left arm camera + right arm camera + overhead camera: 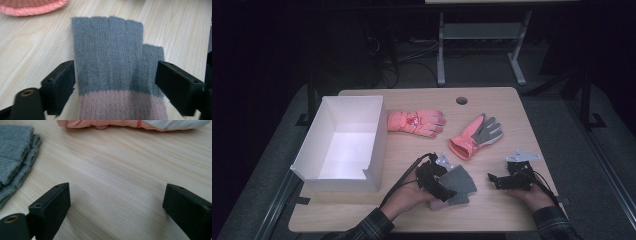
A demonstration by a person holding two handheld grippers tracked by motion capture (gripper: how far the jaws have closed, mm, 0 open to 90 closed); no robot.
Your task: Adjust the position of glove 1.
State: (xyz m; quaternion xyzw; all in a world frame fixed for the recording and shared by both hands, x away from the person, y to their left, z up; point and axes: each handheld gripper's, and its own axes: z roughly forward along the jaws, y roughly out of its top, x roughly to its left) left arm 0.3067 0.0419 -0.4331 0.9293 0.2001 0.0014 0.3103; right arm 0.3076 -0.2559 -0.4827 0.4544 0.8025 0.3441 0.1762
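Note:
A grey knit fingerless glove [110,55] with a dusty pink cuff lies flat on the wooden table [512,115], fingers pointing away. My left gripper [115,87] is open, one jaw on each side of the glove near the cuff line, not pinching it. From above the grey glove [462,181] lies near the front edge, under my left gripper [446,182]. My right gripper [493,181] is open to its right, low over bare wood. In the right gripper view the open right gripper [116,205] faces a stack of grey knit [15,152] at the left.
A white open box [337,183] stands at the table's left. Two salmon-pink ski gloves lie mid-table: one [414,121] beside the box, one [476,136] palm up with grey palm. A cable hole [461,100] is near the far edge.

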